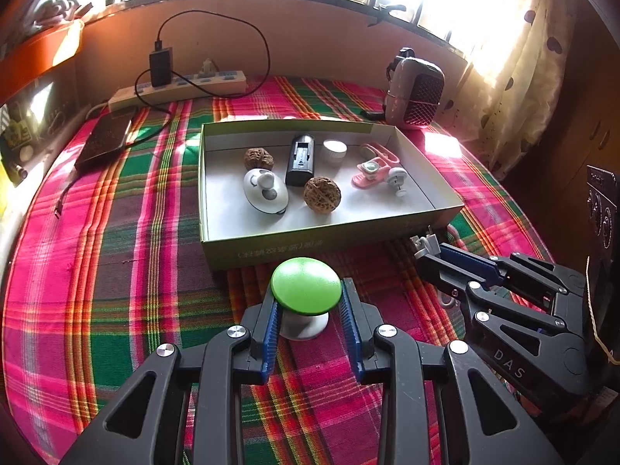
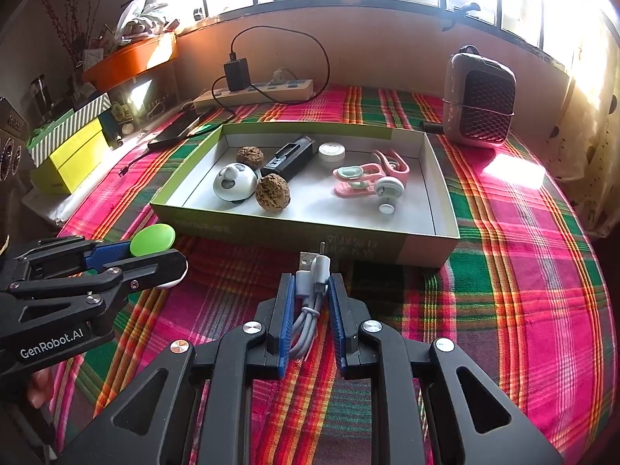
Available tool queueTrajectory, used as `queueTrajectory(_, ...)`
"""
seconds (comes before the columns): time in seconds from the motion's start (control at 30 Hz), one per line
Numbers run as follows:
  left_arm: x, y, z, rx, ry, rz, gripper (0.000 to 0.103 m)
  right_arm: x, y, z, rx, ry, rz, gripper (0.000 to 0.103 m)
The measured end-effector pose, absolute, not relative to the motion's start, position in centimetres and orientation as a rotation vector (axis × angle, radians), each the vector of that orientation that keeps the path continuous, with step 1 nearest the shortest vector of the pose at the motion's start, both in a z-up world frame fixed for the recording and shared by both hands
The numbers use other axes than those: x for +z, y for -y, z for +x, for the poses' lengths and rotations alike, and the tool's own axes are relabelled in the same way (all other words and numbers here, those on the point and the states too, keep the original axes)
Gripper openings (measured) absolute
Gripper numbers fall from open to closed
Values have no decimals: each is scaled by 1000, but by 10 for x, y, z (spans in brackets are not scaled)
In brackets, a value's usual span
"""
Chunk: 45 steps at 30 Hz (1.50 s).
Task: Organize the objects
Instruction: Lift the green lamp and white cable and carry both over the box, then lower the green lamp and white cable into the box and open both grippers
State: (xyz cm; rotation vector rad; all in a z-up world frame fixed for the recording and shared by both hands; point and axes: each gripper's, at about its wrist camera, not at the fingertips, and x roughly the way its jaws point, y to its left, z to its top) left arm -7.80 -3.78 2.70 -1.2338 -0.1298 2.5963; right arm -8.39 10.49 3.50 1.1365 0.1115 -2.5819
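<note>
Plaid-covered worktop [image 1: 116,271], nearest first. Left gripper [image 1: 308,319] has its fingers clamped on a green-capped mushroom-shaped object [image 1: 306,286]. At its 3 o'clock, right gripper [image 2: 310,317] has its fingers clamped on a coiled white USB cable [image 2: 310,302]. Beyond both, at 12 o'clock, an open cardboard box [image 1: 271,250] holds two walnuts [image 1: 321,195], a black charger [image 1: 300,161], and pink clips [image 1: 372,170].

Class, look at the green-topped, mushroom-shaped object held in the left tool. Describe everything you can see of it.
The green-topped object has a round, smooth, glossy bright green cap, slightly domed, over a narrower white base; it looks like plastic. It stands roughly upright between the blue ribbed pads of the left tool, which is closed on the cap's sides. It sits just in front of the open cardboard box, outside it, over the plaid cloth. Whether its base touches the cloth cannot be told.
</note>
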Motion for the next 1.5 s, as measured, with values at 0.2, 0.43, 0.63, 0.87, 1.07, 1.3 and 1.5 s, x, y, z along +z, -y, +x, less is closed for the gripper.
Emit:
queueTrajectory(0.2, 39, 40, -83, 2615, 129, -1203, 27, 46, -106, -89, -2581, -98, 1109, 18)
queueTrajectory(0.43, 48, 44, -94, 2630, 141, -1177, 27, 60, -106, -104, -2586, -102, 1077, 18)
queueTrajectory(0.63, 49, 47, -107, 2635, 154, -1179, 27, 67, -103, -124, -2579, -102, 1065, 18)
queueTrajectory(0.87, 49, 47, -124, 2642, 157, -1170, 27, 65, -100, -152, -2557, -85, 1087, 18)
queueTrajectory(1.07, 44, 47, -137, 2636, 164, -1184, 27, 55, -98, -173, -2521, -73, 1132, 18)
queueTrajectory(1.3, 36, 44, -147, 2627, 159, -1205, 27, 45, -92, -188, -2476, -74, 1162, 18)
queueTrajectory(1.5, 30, 40, -152, 2608, 144, -1226, 27, 37, -89, -194, -2448, -81, 1181, 18)
